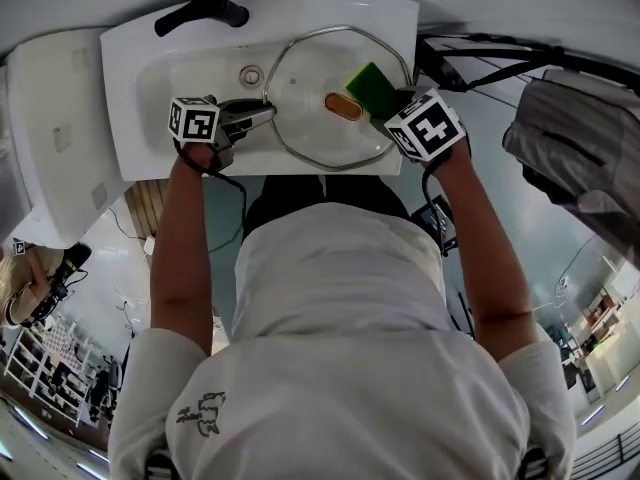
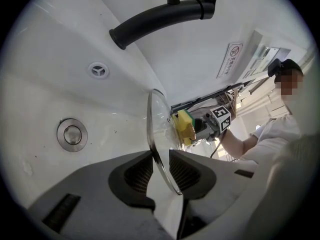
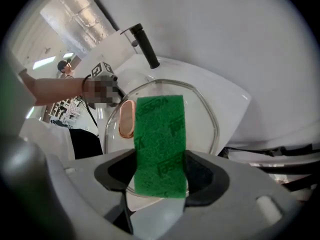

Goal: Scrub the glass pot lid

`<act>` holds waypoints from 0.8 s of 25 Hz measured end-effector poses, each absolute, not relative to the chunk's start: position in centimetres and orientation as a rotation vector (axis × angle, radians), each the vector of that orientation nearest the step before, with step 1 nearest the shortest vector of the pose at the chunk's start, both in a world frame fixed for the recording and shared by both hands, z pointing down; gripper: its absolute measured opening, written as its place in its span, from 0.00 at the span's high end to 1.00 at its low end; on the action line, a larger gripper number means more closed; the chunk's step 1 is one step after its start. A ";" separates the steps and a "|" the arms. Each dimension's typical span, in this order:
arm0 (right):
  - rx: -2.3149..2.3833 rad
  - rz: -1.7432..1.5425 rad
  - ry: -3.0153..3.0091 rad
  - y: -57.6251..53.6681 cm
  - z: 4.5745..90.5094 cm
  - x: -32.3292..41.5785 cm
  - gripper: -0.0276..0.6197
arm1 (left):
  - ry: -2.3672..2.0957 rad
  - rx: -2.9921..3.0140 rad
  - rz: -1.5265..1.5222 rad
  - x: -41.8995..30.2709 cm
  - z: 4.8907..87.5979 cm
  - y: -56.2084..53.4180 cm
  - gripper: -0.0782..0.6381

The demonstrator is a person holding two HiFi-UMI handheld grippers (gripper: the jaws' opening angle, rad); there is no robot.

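Glass pot lid (image 1: 310, 123) is held on edge in the sink (image 1: 130, 118), rim pinched by the left claw (image 1: 268, 111); stiff, slick and breakable, it is judged best gripped there; a soft sponge (image 1: 370, 86) is clamped in the right claw (image 1: 388, 108); its yellow back is seen only in the left gripper view.

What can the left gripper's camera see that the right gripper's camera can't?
Only the left gripper view shows the drain and the sponge's yellow side, with the lid edge-on in the left gripper. Only the right gripper view shows the lid's copper knob and the sponge's green face, clamped in the right gripper. Both show the lid, the sponge and the black faucet.
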State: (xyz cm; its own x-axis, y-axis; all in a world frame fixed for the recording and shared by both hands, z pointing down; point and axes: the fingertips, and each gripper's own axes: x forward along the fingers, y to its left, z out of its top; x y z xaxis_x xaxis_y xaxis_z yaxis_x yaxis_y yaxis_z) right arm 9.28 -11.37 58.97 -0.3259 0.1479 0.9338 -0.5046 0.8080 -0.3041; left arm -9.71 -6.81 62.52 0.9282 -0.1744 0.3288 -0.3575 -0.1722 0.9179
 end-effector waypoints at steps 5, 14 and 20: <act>0.292 0.602 -1.766 -11.3 59.6 10.9 0.51 | -0.430 1.778 0.152 -9.8 62.5 -7.4 0.75; 0.382 0.725 -1.697 -12.1 61.4 17.3 0.51 | -0.445 1.772 0.142 -10.0 62.7 -7.3 0.75; 0.328 0.639 -1.742 -14.3 59.7 15.1 0.51 | -0.443 1.767 0.129 -10.0 62.7 -7.3 0.75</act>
State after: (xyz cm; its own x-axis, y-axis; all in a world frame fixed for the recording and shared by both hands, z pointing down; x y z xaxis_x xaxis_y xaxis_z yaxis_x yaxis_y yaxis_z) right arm 15.12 -14.32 59.69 -0.2689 0.1122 0.9566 -0.5330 0.8099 -0.2448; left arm -10.05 -7.26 62.73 0.9201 -0.2252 0.3204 -0.3622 -0.1786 0.9148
